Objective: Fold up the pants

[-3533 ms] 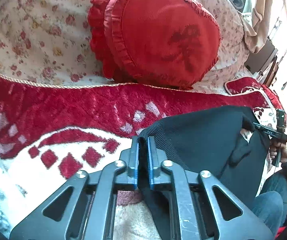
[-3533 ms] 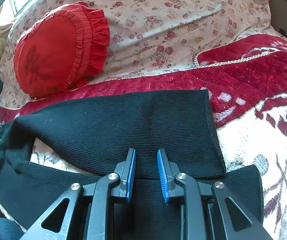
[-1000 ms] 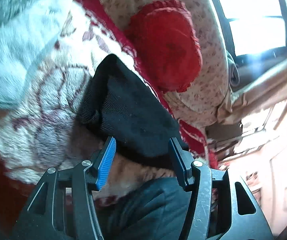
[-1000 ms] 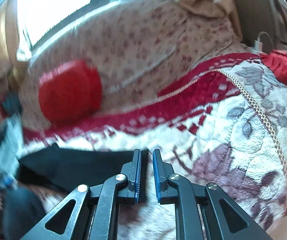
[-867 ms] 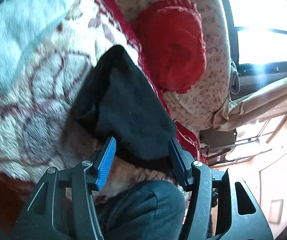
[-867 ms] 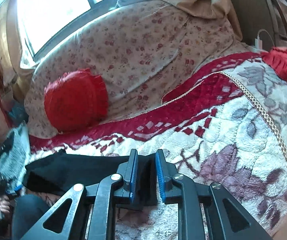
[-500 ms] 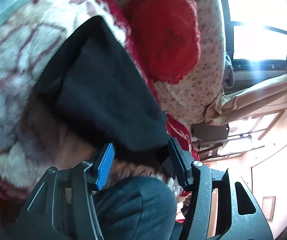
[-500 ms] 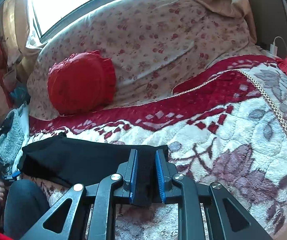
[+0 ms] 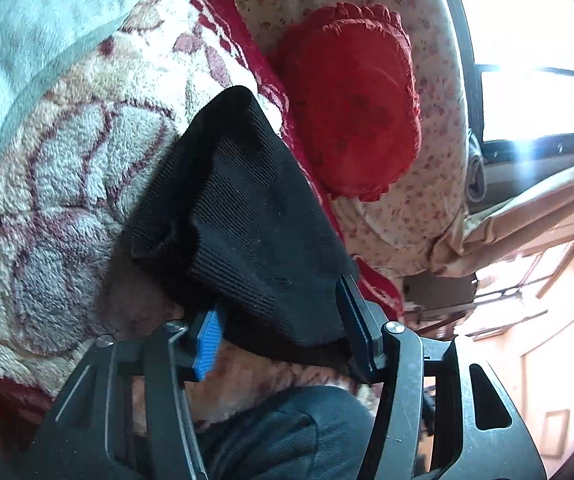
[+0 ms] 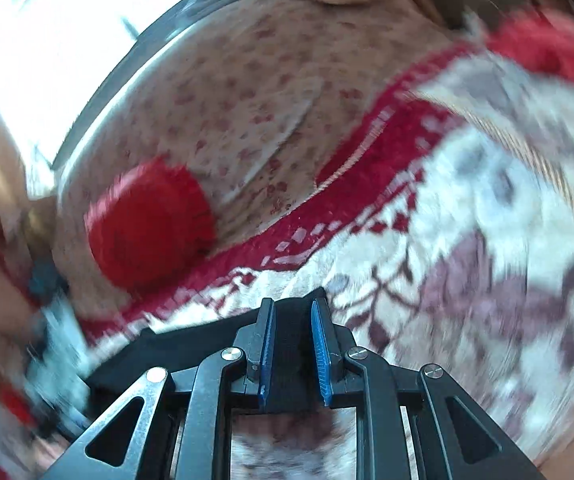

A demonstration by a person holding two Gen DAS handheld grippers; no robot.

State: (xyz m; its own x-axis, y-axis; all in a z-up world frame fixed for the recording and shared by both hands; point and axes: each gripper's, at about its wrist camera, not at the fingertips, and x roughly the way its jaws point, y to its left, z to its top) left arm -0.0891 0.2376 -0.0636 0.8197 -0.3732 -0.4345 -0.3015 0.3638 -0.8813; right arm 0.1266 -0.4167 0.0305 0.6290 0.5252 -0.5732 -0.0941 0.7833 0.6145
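The black pants (image 9: 243, 216) lie as a thick folded bundle on the fleece blanket (image 9: 67, 168), just below the red cushion (image 9: 347, 100). The left gripper (image 9: 283, 328) has just been closing around one end of the bundle, and the right gripper (image 10: 293, 354) pinches the other end. The folding seems nearly done; only tidying and letting go appear to be left.

Pants (image 9: 243, 216) lie on blanket (image 9: 59, 168), before cushion (image 9: 351, 100).

Each tool (image 9: 279, 332) is a black frame with silver screws, blue pads, apparently ribbed.
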